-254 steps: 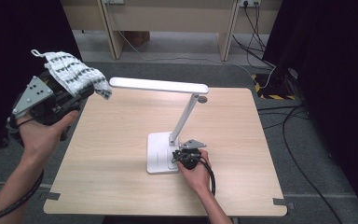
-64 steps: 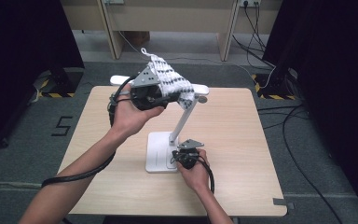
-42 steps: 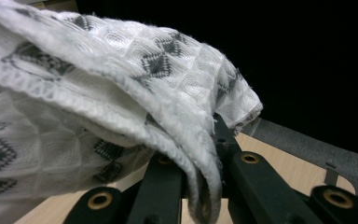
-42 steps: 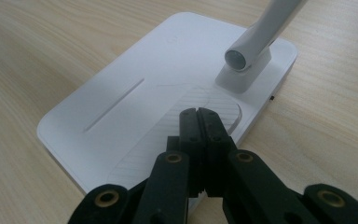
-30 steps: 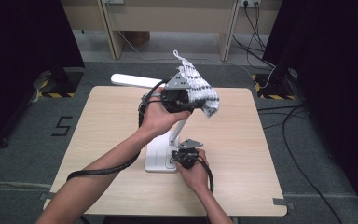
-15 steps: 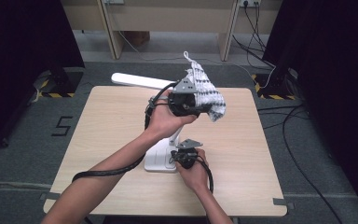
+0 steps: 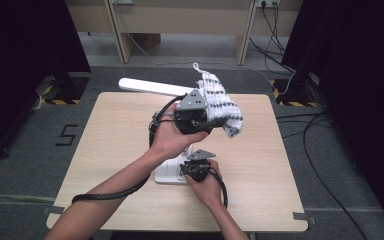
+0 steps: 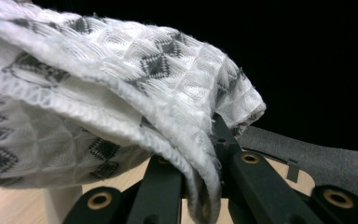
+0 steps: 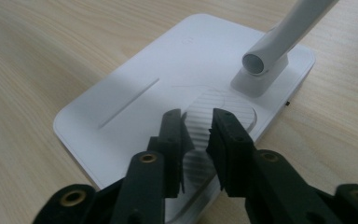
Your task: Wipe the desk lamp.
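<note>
A white cloth with a grey diamond pattern (image 7: 222,102) hangs from my left gripper (image 7: 202,116), held in the air over the middle of the table. In the left gripper view the cloth (image 8: 121,93) drapes over the jaws of that gripper (image 8: 200,158), which is shut on a fold of it. A white desk lamp stands on the table, its head bar (image 7: 150,86) to the back left and its flat base (image 7: 167,172) near the front. My right gripper (image 7: 194,169) rests on that base (image 9: 168,70), jaws a narrow gap apart over a ribbed round patch (image 9: 223,107), beside the lamp's arm (image 9: 279,37).
The wooden table (image 7: 110,145) has bare room to the left and right of the lamp. Cables (image 7: 325,135) run over the grey floor at the right. A pale desk frame (image 7: 180,20) stands beyond the table. Dark curtains close in both sides.
My left gripper has carried the cloth from the table's far left corner rightward along the lamp head to above the lamp's arm. The right gripper has stayed on the base.
</note>
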The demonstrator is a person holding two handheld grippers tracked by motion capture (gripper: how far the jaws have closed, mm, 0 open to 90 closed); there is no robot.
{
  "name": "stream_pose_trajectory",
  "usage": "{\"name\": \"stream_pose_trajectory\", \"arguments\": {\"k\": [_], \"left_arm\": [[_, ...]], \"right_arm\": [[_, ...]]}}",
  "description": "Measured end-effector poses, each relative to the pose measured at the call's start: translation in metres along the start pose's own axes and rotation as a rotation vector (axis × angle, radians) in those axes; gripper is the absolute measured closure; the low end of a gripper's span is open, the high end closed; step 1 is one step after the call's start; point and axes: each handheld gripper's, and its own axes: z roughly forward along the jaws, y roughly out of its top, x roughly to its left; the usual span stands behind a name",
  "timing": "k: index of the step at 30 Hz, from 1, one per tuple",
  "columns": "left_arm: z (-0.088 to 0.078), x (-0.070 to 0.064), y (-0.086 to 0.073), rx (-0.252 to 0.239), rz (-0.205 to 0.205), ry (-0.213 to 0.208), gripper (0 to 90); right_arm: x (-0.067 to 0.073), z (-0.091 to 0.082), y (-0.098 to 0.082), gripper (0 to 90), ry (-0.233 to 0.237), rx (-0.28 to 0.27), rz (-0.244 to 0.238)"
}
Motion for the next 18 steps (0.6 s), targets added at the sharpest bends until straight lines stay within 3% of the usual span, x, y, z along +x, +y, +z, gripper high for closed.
{"name": "stream_pose_trajectory", "arguments": {"k": [9, 10, 18], "left_arm": [[-0.039, -0.005, -0.018, -0.043, 0.012, 0.015, 84.5], [-0.049, -0.006, -0.026, -0.047, 0.010, 0.020, 84.4], [-0.071, -0.011, -0.062, -0.034, -0.017, 0.020, 84.4]], "right_arm": [[0.001, -0.006, 0.001, 67.6, -0.015, -0.029, 0.002], [0.000, -0.009, 0.000, 67.3, -0.022, -0.030, 0.005], [-0.005, -0.014, -0.001, 67.1, -0.039, -0.034, 0.007]]}}
